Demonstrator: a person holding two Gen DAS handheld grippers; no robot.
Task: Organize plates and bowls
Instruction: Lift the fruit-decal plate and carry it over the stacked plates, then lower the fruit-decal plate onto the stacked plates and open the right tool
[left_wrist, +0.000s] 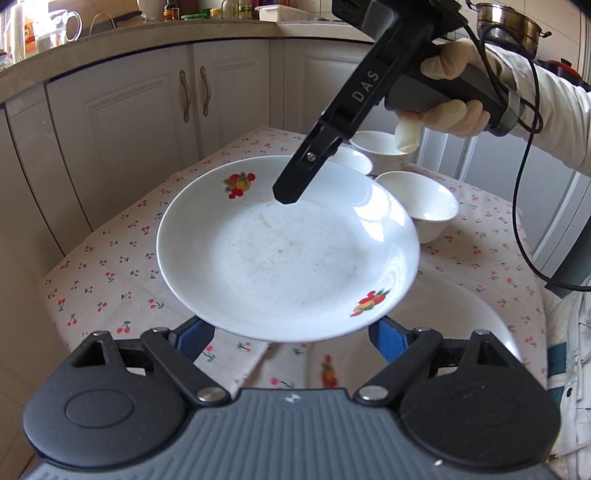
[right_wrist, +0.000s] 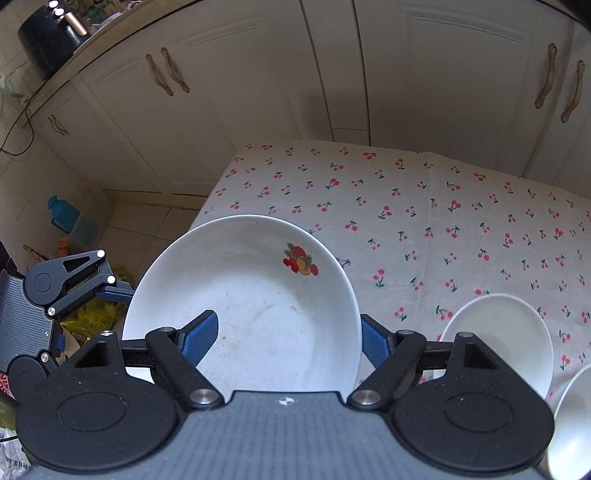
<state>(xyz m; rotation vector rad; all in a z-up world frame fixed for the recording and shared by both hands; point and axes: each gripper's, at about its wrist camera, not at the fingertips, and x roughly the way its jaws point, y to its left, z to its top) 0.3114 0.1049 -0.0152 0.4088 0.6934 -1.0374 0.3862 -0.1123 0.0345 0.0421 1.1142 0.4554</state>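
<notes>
I am working the lift step: the white round ceramic plate with fruit decals (left_wrist: 288, 258) is hanging clear of the cherry-print tablecloth (right_wrist: 443, 206), caught between both tools; I am reading the left gripper (left_wrist: 290, 338) as spread wide, its blue pads (left_wrist: 389, 338) tucked under the plate's near rim, so the plate is lying over them rather than being squeezed; the right gripper (right_wrist: 290, 339) is straddling the far rim, one finger over the plate's inner face and the other outside it; I cannot tell whether those jaws are actually pressing; the plate is tilting in the right wrist view, so I am judging the hold as loose.

Just beyond the right tool, three plain white ceramic bowls (left_wrist: 417, 206) are sitting on the cloth; a larger plain white plate (left_wrist: 461, 314) is lying below and to the right of the left tool.

Next I am expecting a carry toward that larger plate for stacking; that is calling for both tools travelling together, level, then lowering gently before either lets go; uneven motion risks the plate sliding off.
</notes>
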